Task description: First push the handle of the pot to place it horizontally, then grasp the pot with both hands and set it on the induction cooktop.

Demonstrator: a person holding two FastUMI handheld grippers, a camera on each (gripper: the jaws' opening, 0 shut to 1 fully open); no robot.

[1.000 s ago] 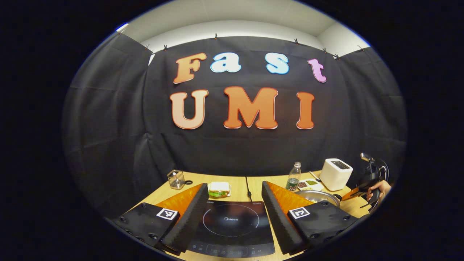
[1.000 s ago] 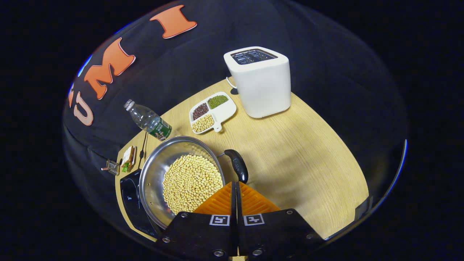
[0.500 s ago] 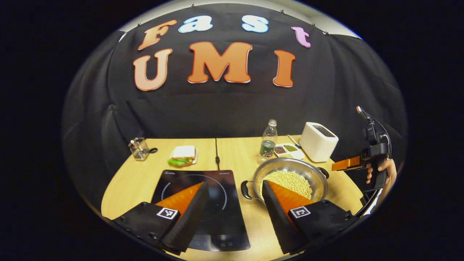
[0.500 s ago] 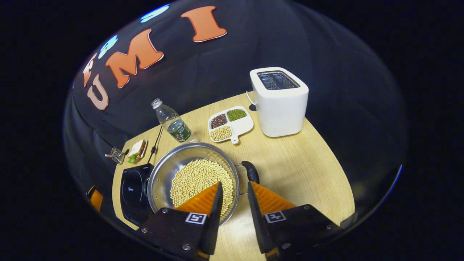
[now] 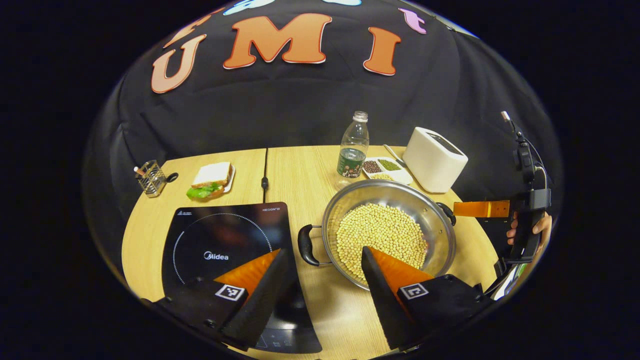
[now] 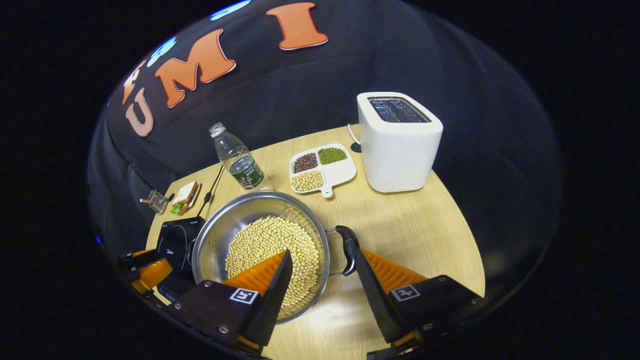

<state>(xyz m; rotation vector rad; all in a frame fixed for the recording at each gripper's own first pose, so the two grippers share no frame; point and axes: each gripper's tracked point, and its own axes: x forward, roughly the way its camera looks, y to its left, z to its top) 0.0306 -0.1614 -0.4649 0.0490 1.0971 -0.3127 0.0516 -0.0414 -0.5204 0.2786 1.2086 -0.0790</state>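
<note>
A steel pot (image 5: 391, 193) full of pale beans stands on the wooden table, just right of the black induction cooktop (image 5: 220, 235). Its two black loop handles point left (image 5: 305, 245) and right (image 5: 448, 213). My left gripper (image 5: 322, 252) is open, and the left handle lies just ahead of the gap between its fingers. My right gripper (image 6: 322, 254) is open too. The pot's right handle (image 6: 348, 246) sits close to the tip of its right finger, and the pot (image 6: 225, 225) rim lies under its left finger. A hand (image 5: 541, 227) holds the right gripper (image 5: 480, 209) beyond the pot.
Behind the pot stand a water bottle (image 5: 353, 149), a divided dish of beans (image 5: 388, 169) and a white toaster (image 5: 435, 160). A sandwich on a plate (image 5: 212, 177) and a wire holder (image 5: 149, 177) sit far left. The cooktop's cord (image 5: 264, 176) runs back.
The right gripper went from shut to open and now straddles the pot's right handle. The left gripper tilted down and moved right, toward the pot's left handle.
</note>
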